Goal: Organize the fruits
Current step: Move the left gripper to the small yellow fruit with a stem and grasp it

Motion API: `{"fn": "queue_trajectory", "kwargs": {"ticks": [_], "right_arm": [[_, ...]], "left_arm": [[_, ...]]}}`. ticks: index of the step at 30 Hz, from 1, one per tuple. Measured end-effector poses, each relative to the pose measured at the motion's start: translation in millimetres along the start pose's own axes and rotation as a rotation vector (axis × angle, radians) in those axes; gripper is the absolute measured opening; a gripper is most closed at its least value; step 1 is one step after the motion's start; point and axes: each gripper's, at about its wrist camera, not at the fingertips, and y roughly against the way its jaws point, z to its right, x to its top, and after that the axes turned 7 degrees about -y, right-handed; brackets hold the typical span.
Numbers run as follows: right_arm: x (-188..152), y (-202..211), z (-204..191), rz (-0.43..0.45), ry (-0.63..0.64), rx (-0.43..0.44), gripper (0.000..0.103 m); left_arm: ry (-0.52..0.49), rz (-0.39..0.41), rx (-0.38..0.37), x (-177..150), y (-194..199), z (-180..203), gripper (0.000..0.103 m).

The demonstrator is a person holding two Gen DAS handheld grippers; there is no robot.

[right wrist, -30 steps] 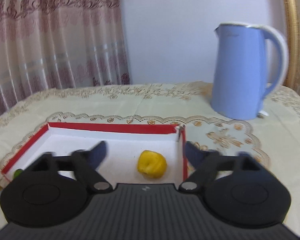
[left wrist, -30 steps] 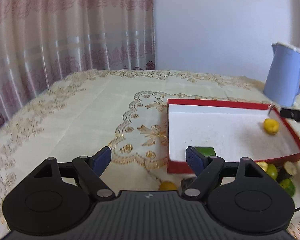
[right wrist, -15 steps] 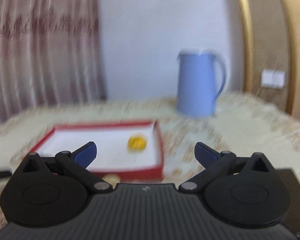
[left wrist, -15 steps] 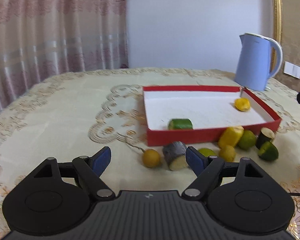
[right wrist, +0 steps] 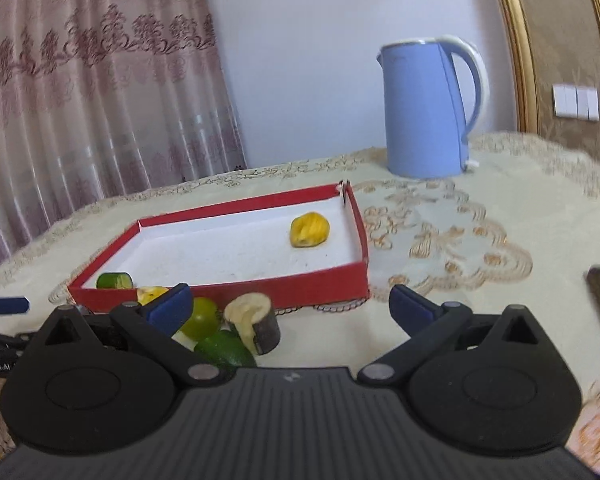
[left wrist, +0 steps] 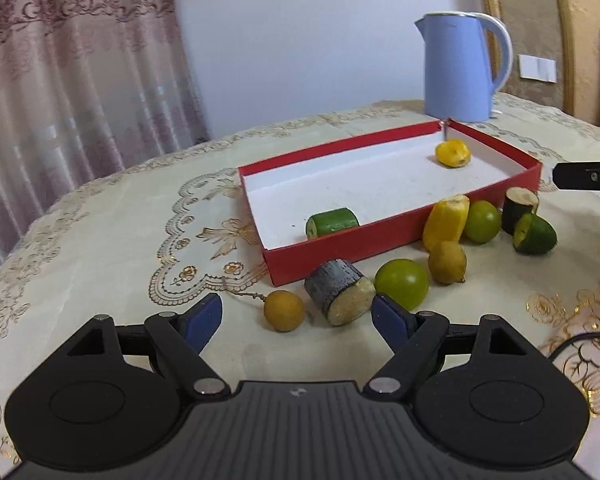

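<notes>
On the embroidered tablecloth [left wrist: 112, 216] in front of you, the scene has opened up: a second ago your left gripper [left wrist: 296, 314] sat close over the near edge of the red tray [left wrist: 384, 236], and now it has backed off and swung right, so the whole spread of fruit shows. Its jaws stand wide apart and hold nothing. Your right gripper [right wrist: 290, 306] has pulled back from the tray as well, where a second ago it hung just over the yellow fruit piece [right wrist: 309, 231]; it too is spread open and empty.

Both withdrawals read as finished drops. Two pieces now lie inside the tray: the yellow one near the far corner by the blue kettle [left wrist: 462, 66], and the green cucumber-like chunk [left wrist: 332, 222] near the front wall.

Everything else is outside, along the tray's front wall. Nearest your left gripper are the small orange fruit [left wrist: 284, 310], the dark-skinned stub with a pale cut face [left wrist: 338, 292] and a green round fruit [left wrist: 401, 283]. Further right sit a small lemon-like fruit [left wrist: 447, 262], a yellow peeled piece [left wrist: 446, 220] leaning on the wall, another green fruit [left wrist: 482, 216], a second dark stub [left wrist: 519, 202] and a cut lime [left wrist: 535, 234].

So you are early in the job, and the orange fruit or stub looks like your left gripper's next pick.
</notes>
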Motion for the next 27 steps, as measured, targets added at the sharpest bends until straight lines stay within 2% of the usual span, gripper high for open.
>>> {"fn": "queue_trajectory", "kwargs": {"ticks": [5,9,12,16,19,27], "right_arm": [[-3,-3,5,-0.004,-0.004,-0.014,0.103],[-4,3,2,0.016,0.061,-0.04,0.103],[-4,9,1,0.038,0.096,-0.072,0.103],[-1,11,7,0.037,0.037,-0.022,0.103],[-2,9,7,0.032,0.022,-0.015,0.103],[-6,7,-3,0.028,0.058,-0.005,0.103]], "left_arm": [[-0.072,0.043,-0.088,3,5,4,0.082],[-0.117,0.032,-0.104,9,-3,8,0.082],[-0.102,0.014,-0.078,8,-11,1,0.082],[-0.078,-0.026,-0.066,1,-21,-18,0.082],[-0.036,-0.049,-0.086,-2,-23,-35,0.082],[0.017,-0.017,-0.046,-6,-13,-57,0.081]]}}
